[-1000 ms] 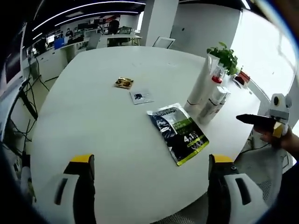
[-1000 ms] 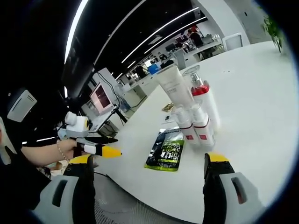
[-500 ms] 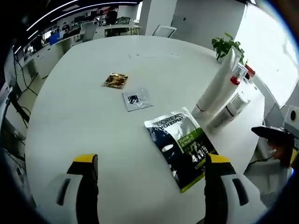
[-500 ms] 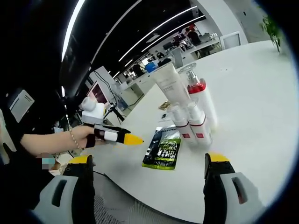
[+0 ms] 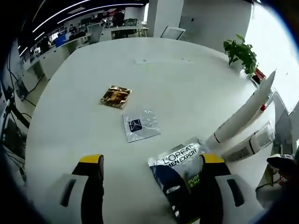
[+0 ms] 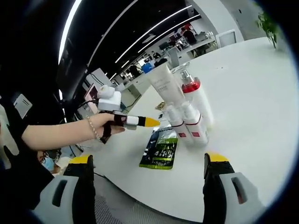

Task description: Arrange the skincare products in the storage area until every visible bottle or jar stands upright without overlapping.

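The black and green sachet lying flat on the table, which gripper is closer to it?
Left. The left gripper hovers just above the black and green sachet, which lies between its jaws in its own view. The right gripper sits back past the table edge.

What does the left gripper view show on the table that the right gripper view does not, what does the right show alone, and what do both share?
Left gripper view alone: a small gold packet and a clear sachet lying flat on the white table, with a potted plant at the far edge.

Right gripper view alone: a red-collared pump bottle and two small bottles standing upright, plus the left gripper held in a hand.

Both: the tall white tube and the dark green pouch lying flat beside it.
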Tool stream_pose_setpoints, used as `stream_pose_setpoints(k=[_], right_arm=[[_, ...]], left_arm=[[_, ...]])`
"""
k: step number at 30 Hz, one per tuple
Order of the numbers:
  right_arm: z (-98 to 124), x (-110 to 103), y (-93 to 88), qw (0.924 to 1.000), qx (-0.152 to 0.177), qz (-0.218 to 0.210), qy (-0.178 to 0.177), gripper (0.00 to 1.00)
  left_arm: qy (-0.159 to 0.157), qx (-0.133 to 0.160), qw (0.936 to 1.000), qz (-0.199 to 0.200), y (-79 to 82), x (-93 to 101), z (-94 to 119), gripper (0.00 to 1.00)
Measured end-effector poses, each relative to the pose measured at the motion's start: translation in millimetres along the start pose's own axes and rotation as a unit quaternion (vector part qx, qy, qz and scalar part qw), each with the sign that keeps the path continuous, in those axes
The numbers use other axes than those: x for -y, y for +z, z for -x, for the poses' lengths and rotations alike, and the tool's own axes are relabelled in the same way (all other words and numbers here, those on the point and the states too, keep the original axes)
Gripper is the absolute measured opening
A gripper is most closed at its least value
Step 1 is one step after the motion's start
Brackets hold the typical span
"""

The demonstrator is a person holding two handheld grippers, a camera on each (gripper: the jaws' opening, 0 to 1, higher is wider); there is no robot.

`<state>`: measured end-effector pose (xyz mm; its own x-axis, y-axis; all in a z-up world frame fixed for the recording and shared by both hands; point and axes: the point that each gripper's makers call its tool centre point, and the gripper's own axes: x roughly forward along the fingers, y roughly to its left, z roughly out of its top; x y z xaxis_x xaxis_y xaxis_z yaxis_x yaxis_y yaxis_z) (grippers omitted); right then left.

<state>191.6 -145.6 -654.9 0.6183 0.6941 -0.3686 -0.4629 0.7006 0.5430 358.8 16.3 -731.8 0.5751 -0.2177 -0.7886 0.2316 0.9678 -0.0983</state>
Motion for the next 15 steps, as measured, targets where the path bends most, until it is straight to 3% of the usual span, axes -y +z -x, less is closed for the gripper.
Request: stream_pose_setpoints(k=[4, 10, 15], right_arm=[[1, 3, 0.3, 1.0, 0.001, -0.005, -0.003, 0.97], [0, 4, -0.3, 0.9999, 0.0, -0.01, -0.004, 0.97], [0, 5, 1.2, 0.9999, 0.005, -0.015, -0.005, 0.97]], left_arm=[[0.017, -0.001, 0.9998, 0.011, 8.9, -6.2, -18, 0.77], [0.032, -0.008, 0.9994, 0.011, 12.9, -4.9, -24, 0.77], [0.042, -0.014, 0.999, 0.006, 25.2, -9.0, -38, 0.74]])
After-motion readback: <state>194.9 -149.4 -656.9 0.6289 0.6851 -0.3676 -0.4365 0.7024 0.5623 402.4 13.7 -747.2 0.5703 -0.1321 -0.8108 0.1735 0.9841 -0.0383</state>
